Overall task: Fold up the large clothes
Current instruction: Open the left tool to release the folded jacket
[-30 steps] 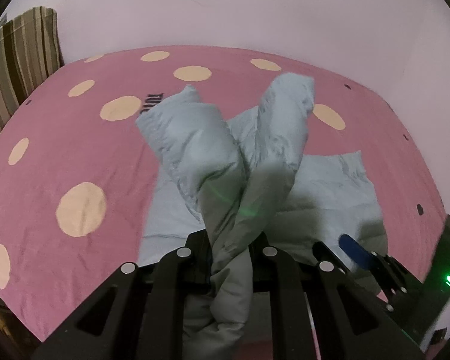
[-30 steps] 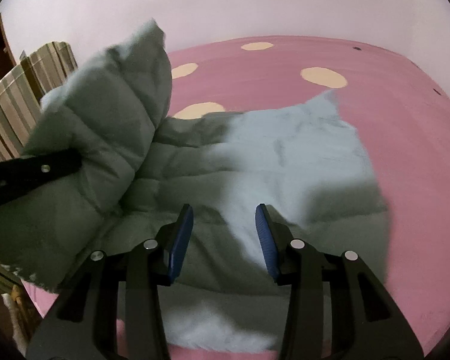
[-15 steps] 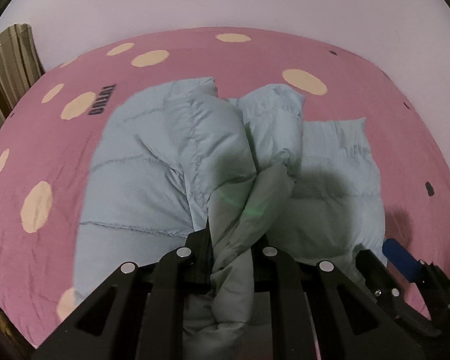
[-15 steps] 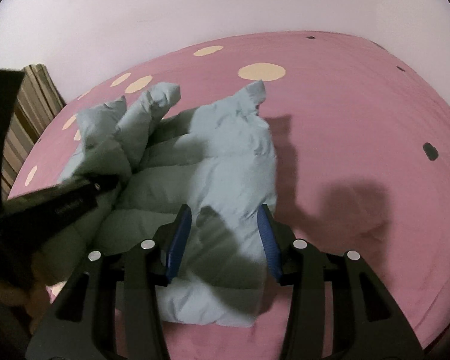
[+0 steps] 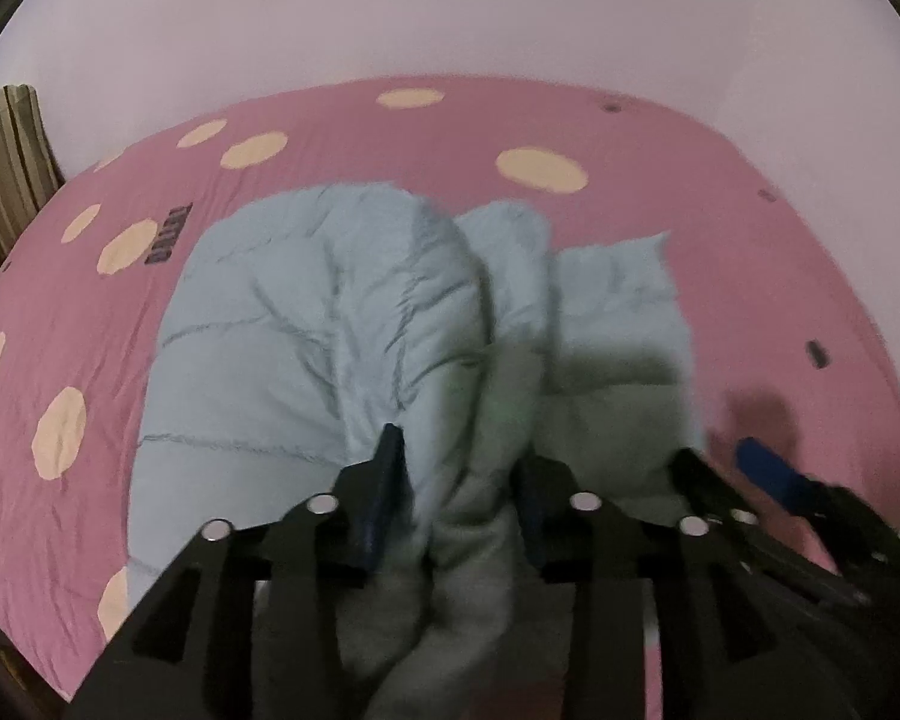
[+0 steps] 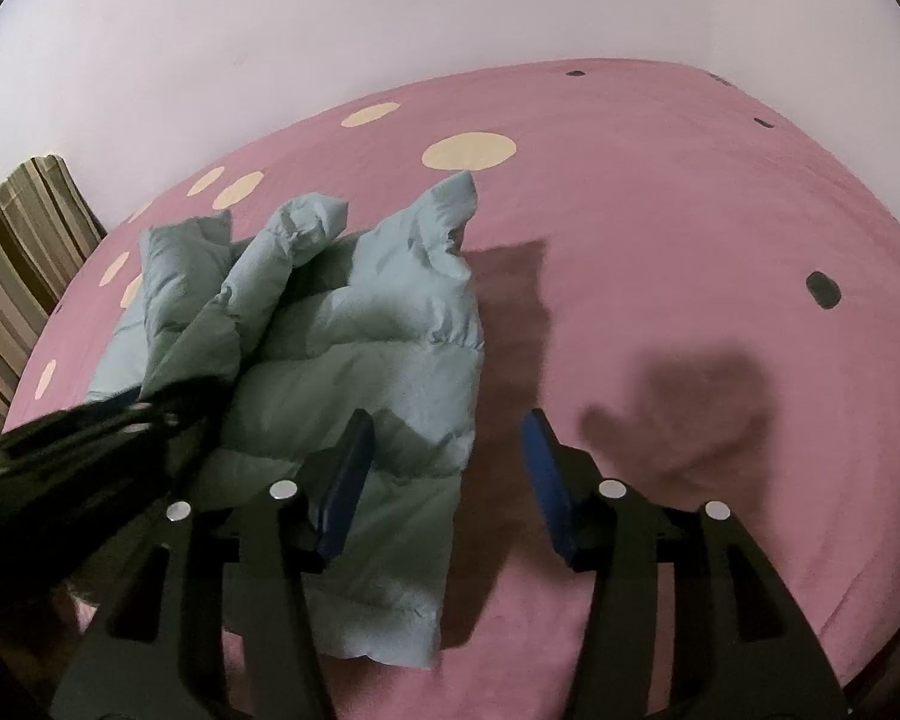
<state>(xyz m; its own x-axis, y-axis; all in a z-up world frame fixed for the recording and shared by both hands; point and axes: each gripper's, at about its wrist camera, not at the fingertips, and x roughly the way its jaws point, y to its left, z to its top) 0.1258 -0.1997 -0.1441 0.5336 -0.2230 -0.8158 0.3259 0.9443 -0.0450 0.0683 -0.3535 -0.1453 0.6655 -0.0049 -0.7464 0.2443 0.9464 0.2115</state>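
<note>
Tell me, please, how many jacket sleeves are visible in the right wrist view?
2. One sleeve rises nearest the striped fabric; the other sleeve leans just beside it, both above the jacket body. None appears hidden.

Pink bedsheet (image 5: 660, 138) spread flat over whole bed, dotted with cream polka dots (image 5: 541, 168), bigger ones toward left side, plus few small dark spots (image 6: 823, 290) out at right. Dark printed lettering (image 5: 168, 235) seen on sheet near left dots, too blurry to be read tbh. Striped brown-and-beige cushion (image 6: 15, 258) propped at far left edge of bed. Plain pale wall (image 6: 390, 12) behind it all. Soft shadows cast on sheet at right.
</note>
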